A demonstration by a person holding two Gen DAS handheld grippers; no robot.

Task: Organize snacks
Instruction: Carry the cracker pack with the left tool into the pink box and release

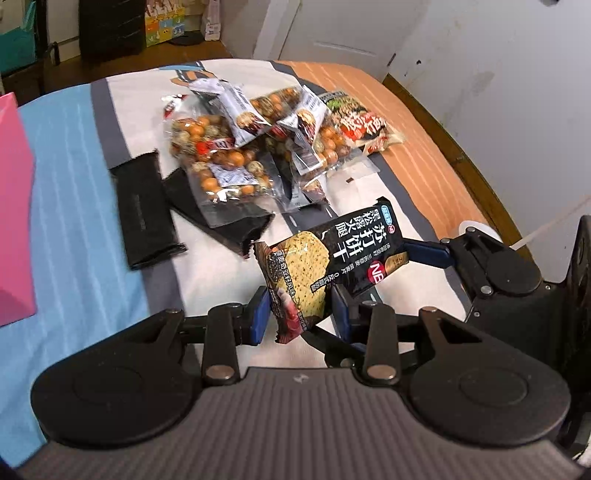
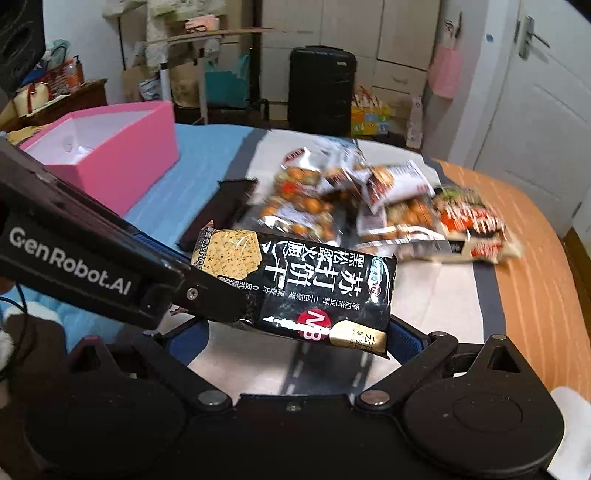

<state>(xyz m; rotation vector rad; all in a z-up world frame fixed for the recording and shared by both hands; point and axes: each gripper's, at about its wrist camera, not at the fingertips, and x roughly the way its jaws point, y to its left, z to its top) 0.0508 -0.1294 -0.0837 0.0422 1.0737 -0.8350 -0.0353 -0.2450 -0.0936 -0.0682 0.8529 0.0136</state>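
Partly hidden right tool (image 2: pixel 295 332) behind cracker packet (image 2: pixel 295 284)

A black suitcase (image 2: pixel 322 86) is standing against white cabinets (image 2: pixel 351 33), a white door (image 2: pixel 532 92) is sitting shut on the right, and wooden floor (image 1: pixel 155 55) is showing beyond the bed (image 2: pixel 535 266).

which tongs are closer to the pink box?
Left. The left tongs clamp the cracker packet's end on the pink box side; the right tongs hold the opposite end, farther from the box.
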